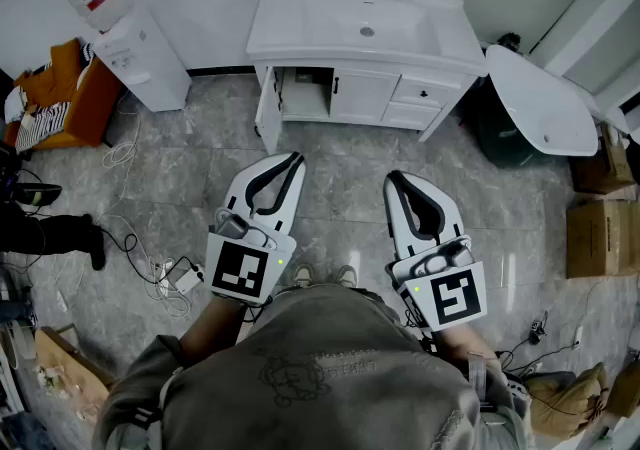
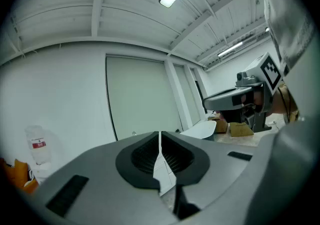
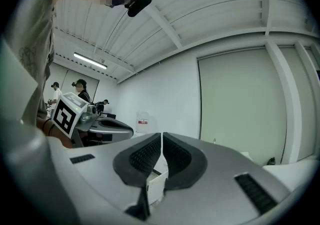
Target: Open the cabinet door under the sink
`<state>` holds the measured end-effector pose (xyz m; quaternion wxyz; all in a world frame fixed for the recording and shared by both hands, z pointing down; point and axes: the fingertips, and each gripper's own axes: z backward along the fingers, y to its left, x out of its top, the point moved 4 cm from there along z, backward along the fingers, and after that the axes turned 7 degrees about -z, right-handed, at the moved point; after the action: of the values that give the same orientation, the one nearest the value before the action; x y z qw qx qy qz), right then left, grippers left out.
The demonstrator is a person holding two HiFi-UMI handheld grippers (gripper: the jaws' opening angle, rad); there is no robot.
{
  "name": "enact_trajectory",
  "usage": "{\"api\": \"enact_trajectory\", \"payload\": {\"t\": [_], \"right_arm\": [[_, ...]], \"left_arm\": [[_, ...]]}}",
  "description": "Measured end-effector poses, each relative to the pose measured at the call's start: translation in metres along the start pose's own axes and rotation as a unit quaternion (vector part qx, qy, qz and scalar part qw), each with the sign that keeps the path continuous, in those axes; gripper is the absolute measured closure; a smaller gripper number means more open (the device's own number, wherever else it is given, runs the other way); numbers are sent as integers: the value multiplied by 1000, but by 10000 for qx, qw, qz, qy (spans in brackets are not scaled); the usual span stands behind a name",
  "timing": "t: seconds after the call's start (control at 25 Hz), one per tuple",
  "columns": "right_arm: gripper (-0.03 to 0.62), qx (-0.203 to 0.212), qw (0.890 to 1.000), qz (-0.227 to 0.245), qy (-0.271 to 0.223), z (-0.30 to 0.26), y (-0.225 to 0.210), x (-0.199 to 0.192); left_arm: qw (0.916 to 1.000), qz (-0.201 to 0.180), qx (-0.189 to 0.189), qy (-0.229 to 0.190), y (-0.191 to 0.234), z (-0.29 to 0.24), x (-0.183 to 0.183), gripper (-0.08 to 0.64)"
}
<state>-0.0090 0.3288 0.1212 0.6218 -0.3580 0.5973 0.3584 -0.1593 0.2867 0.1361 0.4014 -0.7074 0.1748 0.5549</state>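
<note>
The white sink cabinet point(image 1: 360, 38) stands against the far wall in the head view. Its left door point(image 1: 266, 113) is swung out, showing the dark inside point(image 1: 305, 93). The door beside it point(image 1: 362, 96) is flat and closed. My left gripper point(image 1: 290, 160) and right gripper point(image 1: 393, 180) are held level over the grey floor, well short of the cabinet. Both are shut with nothing between the pads. In the left gripper view the jaws point(image 2: 160, 136) meet on a thin line. In the right gripper view the jaws point(image 3: 161, 136) also meet, and the open door point(image 3: 154, 185) shows below them.
A water dispenser point(image 1: 130, 38) stands left of the cabinet, with an orange seat point(image 1: 60, 88) beyond it. A white oval basin point(image 1: 540, 98) leans at the right, and cardboard boxes point(image 1: 600, 238) lie further right. Cables and a power strip point(image 1: 180, 276) trail on the floor at the left.
</note>
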Motion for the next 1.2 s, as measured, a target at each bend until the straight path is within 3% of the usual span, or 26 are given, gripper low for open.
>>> {"api": "enact_trajectory", "payload": {"t": [0.88,1.2], "right_arm": [[558,304,9986,-396,149,-10,-61,-20],[558,344,9980,-536,20,-3,-95,-27]], "left_arm": [[9993,81,207,316,-13,-43,2,532],[9985,207,344,361,-37,-65,2,532]]}}
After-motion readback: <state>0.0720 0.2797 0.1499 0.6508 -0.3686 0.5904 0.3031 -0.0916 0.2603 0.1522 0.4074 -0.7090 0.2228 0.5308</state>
